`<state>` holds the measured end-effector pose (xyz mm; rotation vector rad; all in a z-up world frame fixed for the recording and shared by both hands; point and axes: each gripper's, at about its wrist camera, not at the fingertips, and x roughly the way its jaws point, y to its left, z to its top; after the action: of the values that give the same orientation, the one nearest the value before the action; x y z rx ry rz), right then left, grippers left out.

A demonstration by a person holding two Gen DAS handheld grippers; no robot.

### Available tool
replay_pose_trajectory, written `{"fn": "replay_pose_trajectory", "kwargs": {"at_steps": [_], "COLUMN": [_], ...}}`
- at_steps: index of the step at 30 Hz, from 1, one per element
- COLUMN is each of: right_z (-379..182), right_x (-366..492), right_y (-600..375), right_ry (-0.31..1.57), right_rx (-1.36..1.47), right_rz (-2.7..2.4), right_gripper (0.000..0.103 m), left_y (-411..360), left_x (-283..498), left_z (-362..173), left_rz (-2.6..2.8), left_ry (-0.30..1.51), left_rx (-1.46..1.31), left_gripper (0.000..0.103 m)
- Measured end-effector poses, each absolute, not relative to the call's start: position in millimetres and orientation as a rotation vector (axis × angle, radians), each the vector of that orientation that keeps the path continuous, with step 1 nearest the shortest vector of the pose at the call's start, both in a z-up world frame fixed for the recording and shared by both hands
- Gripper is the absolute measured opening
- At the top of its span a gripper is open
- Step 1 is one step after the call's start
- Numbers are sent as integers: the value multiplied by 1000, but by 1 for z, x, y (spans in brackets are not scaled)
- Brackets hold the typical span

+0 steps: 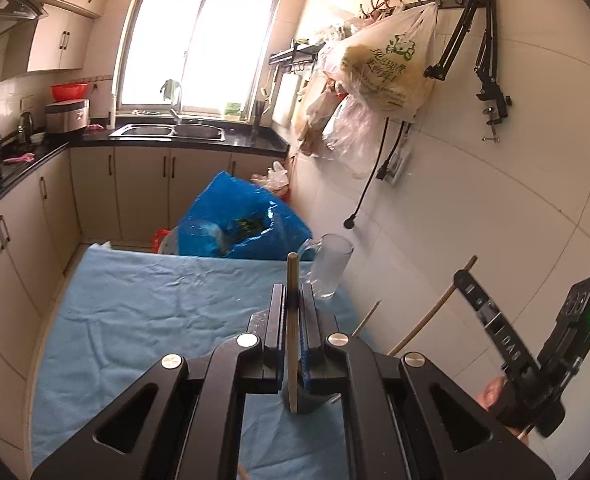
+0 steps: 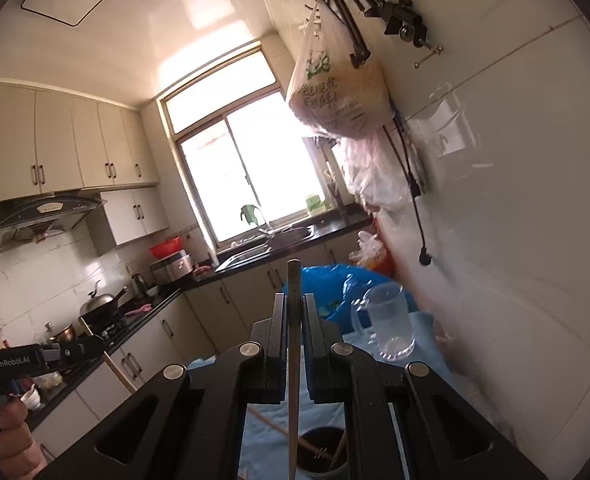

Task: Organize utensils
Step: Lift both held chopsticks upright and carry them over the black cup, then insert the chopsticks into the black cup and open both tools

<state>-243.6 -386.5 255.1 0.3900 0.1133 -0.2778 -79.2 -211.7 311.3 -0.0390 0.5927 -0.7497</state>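
Two grippers are each clamped on a single utensil. The left gripper (image 1: 293,296) has its jaws nearly closed on a pale wooden chopstick (image 1: 293,280), which stands upright between the blue pads and pokes out past the fingertips. The right gripper (image 2: 294,308) has its jaws drawn in just as narrowly on a dark grey metal chopstick (image 2: 293,292), also upright, its lower end hanging above a dark round utensil holder (image 2: 321,454) that already holds a few light wooden sticks.

A clear glass mug with a handle (image 1: 330,268) stands on the light blue cloth (image 1: 155,320) covering the table, just beyond and to the right of the left gripper's tips. Behind the mug sits a crumpled blue plastic bag (image 1: 239,220). Beyond the bag, a black counter with a steel sink (image 1: 167,131) runs under a bright window (image 1: 199,48). Above the mug, a printed plastic bag (image 1: 387,68) hangs from hooks on the white tiled wall (image 1: 495,200).
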Motion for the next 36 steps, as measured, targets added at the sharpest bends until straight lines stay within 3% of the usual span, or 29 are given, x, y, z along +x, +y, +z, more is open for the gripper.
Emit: {"fn": "replay_pose_trajectory", "kwargs": {"at_steps": [11,30,31,35,36], "right_z": [229,177,175,178,181], "right_x": [-215,-178,-177,-187,-192], "right_y": [-419,-440,-439,-435,-435], "right_ry": [180,358,369,354,338], "right_rx": [404,453,449,439,433], "right_rz": [-339,-291,-285,-277,-281], "right_gripper": [8,8,10,38,40], "left_y": [-274,-290,-288,-278,-273], "left_x": [-53,-23,-22,-27,-30], "left_z": [278,239,238,239,241], "left_rz": [-770,-750,-749,-755,-758], "left_ry": [668,766,770,761,754], "left_rx": [-3,5,0,-6,-12], "left_gripper": [6,6,6,6,7]}}
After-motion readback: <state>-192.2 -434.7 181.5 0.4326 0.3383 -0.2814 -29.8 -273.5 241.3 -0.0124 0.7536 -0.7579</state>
